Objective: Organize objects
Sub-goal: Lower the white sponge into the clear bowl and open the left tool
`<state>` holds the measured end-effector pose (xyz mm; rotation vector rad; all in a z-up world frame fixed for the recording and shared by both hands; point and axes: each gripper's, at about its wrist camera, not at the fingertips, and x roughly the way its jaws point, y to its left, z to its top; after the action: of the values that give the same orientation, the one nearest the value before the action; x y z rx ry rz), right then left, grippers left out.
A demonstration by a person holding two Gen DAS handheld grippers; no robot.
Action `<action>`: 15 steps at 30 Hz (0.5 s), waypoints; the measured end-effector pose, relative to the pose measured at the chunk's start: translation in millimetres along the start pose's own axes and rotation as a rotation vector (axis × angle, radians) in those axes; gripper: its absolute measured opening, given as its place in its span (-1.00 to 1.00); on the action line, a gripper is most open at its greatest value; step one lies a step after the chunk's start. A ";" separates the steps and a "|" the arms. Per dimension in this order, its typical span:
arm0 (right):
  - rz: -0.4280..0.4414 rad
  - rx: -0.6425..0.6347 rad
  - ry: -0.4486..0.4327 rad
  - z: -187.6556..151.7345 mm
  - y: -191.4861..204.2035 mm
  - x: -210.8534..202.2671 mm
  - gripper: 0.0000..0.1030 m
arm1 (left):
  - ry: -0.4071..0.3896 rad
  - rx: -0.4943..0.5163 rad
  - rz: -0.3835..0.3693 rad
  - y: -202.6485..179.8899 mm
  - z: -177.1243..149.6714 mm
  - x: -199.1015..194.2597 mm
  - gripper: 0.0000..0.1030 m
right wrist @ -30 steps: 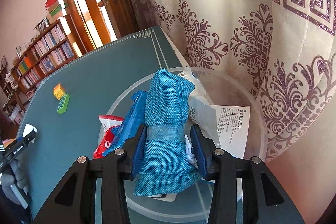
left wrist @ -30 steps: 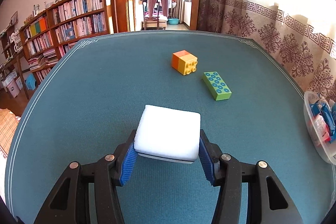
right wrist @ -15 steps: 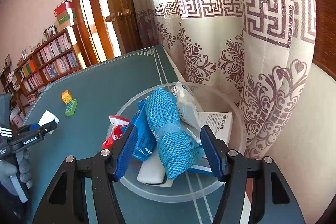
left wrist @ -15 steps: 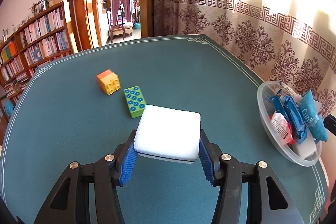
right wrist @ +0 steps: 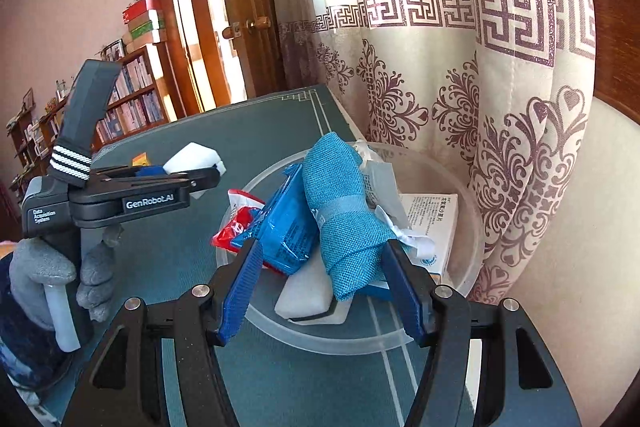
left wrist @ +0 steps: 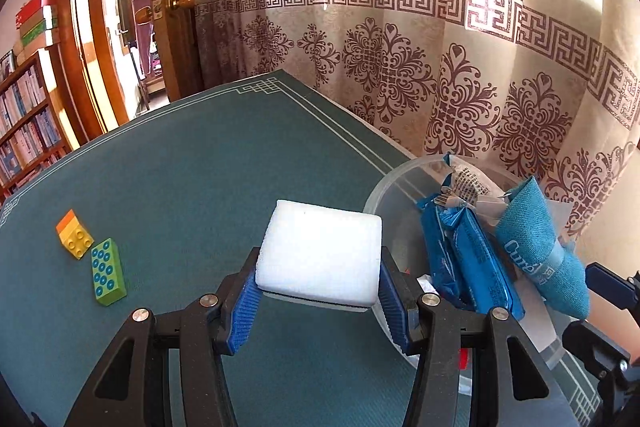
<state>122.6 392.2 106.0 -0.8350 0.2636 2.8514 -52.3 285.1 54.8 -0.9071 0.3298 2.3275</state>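
My left gripper (left wrist: 318, 291) is shut on a white sponge block (left wrist: 320, 255) and holds it above the green table, just left of the clear plastic bowl (left wrist: 384, 195). The bowl holds a blue woven pouch (right wrist: 344, 203), blue packets (right wrist: 288, 223), a red packet (right wrist: 236, 223), a white block (right wrist: 304, 295) and a white box (right wrist: 432, 227). My right gripper (right wrist: 322, 291) is open and empty, above the bowl's near rim (right wrist: 360, 343). The left gripper also shows in the right wrist view (right wrist: 200, 167) with the sponge (right wrist: 192, 159).
An orange-yellow brick (left wrist: 74, 233) and a green studded brick (left wrist: 106, 271) lie on the table (left wrist: 200, 167) at the left. A patterned curtain (left wrist: 460, 87) hangs right behind the bowl. A door and bookshelves stand beyond the table's far edge.
My left gripper has swung right with the sponge, close to the bowl. My right gripper has let go of the blue pouch, opened wide and drawn back from the bowl.
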 end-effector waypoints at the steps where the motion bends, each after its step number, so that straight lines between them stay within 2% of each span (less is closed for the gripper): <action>1: 0.005 0.002 -0.002 0.3 -0.3 -0.6 0.23 | 0.000 0.010 -0.005 -4.0 2.2 2.9 0.10; 11: 0.009 0.013 0.005 1.2 -0.4 2.9 0.23 | -0.026 0.075 -0.095 -31.4 15.1 13.4 0.12; 12: 0.008 0.012 0.005 1.6 -0.4 3.7 0.23 | -0.033 0.078 -0.099 -33.5 15.8 13.9 0.18; 13: 0.008 0.012 0.006 1.2 0.2 3.1 0.23 | -0.040 0.076 -0.103 -34.6 16.8 14.3 0.42; 15: 0.009 0.010 0.009 1.5 0.0 4.4 0.23 | -0.050 0.059 -0.128 -34.0 17.8 12.8 0.68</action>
<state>118.2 392.9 104.9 -0.8469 0.2839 2.8531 -47.9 325.1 58.8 -0.8154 0.3089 2.2072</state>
